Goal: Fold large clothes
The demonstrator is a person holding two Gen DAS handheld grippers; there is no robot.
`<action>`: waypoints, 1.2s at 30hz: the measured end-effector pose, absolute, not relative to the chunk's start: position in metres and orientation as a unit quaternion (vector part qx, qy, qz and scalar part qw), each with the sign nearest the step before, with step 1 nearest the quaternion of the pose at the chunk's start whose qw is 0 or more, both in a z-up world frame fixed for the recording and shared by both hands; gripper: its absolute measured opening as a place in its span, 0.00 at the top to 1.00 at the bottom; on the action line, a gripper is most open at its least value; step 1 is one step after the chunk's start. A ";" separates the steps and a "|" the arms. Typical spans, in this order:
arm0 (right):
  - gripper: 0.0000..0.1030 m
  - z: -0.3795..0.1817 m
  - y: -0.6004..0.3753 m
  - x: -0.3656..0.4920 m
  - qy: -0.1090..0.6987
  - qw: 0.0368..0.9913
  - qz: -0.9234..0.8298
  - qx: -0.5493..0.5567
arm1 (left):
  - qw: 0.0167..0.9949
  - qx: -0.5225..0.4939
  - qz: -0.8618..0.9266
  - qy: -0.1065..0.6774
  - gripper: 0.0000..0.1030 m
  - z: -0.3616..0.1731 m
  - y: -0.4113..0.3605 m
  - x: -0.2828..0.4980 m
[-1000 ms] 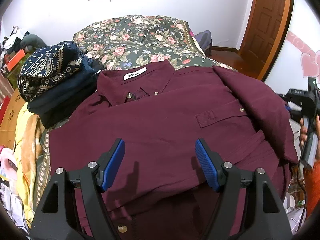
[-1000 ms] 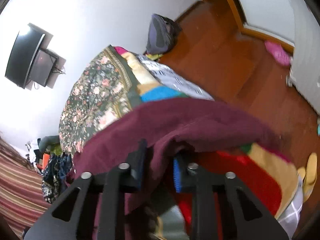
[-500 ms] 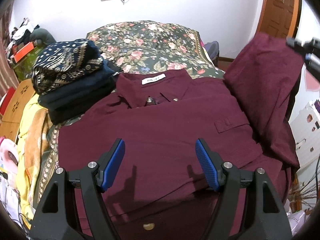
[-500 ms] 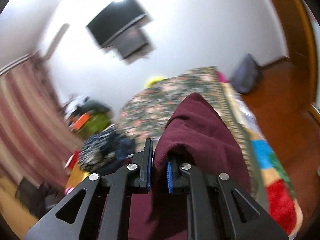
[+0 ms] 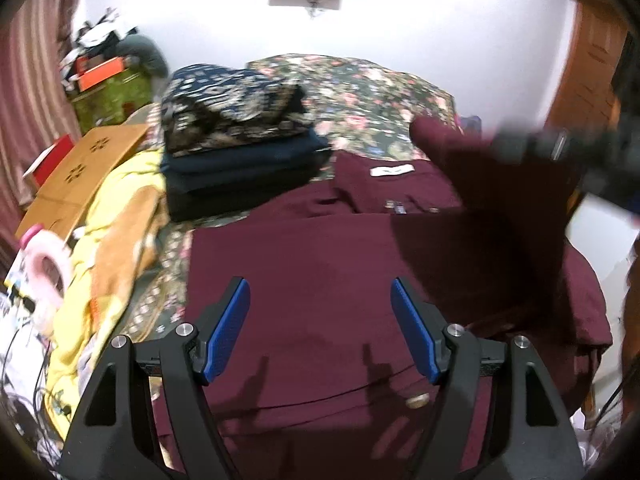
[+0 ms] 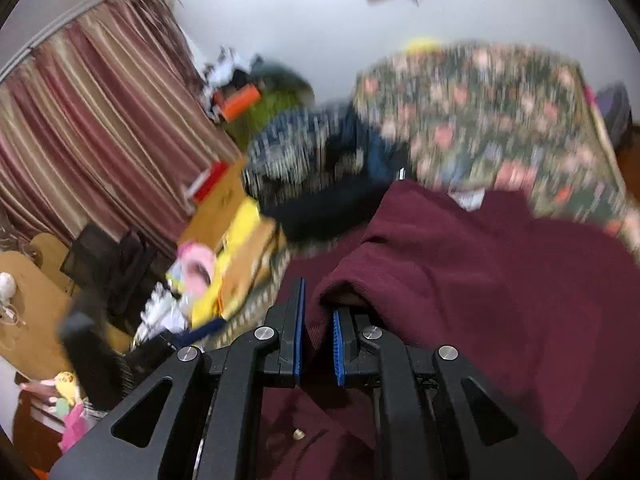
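Note:
A maroon button shirt [image 5: 304, 264] lies front up on the bed, collar and white label [image 5: 391, 169] at the far end. My left gripper [image 5: 320, 312] hovers open over the shirt's lower front, nothing between its blue pads. My right gripper [image 6: 317, 320] is shut on a fold of the shirt's right sleeve [image 6: 460, 264]. In the left wrist view that sleeve [image 5: 488, 184] hangs lifted over the shirt's right side, with the blurred right gripper [image 5: 568, 156] above it.
A stack of folded dark clothes [image 5: 236, 152] with a patterned piece on top sits left of the collar. The floral bedspread [image 5: 372, 92] lies beyond. Yellow cloth [image 5: 112, 232], a cardboard box [image 5: 80, 176] and clutter line the bed's left side.
The right gripper has carried the sleeve up from the bed's right edge and leftward over the shirt. The left gripper drifted sideways over the shirt, still open.

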State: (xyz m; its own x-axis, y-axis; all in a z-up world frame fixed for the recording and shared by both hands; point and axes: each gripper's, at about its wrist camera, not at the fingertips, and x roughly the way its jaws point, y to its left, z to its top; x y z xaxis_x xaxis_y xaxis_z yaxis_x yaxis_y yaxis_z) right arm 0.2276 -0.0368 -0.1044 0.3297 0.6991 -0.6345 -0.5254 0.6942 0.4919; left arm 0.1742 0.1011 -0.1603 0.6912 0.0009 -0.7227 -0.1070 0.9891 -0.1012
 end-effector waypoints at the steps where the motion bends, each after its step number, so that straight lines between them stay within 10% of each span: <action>1: 0.90 -0.116 -0.031 0.228 0.456 0.800 0.377 0.101 | 0.917 -0.071 0.034 0.392 0.30 -0.161 0.106 0.172; 11: 0.82 -0.161 -0.024 0.223 0.577 0.734 0.346 0.093 | 0.915 -0.067 0.055 0.394 0.30 -0.164 0.120 0.163; 22: 0.56 -0.109 -0.117 0.207 0.473 0.829 0.281 0.101 | 0.924 -0.020 0.004 0.382 0.30 -0.146 0.070 0.190; 36: 0.55 -0.130 -0.243 0.206 0.453 0.879 0.097 0.114 | 0.893 0.140 -0.111 0.413 0.21 -0.172 -0.051 0.220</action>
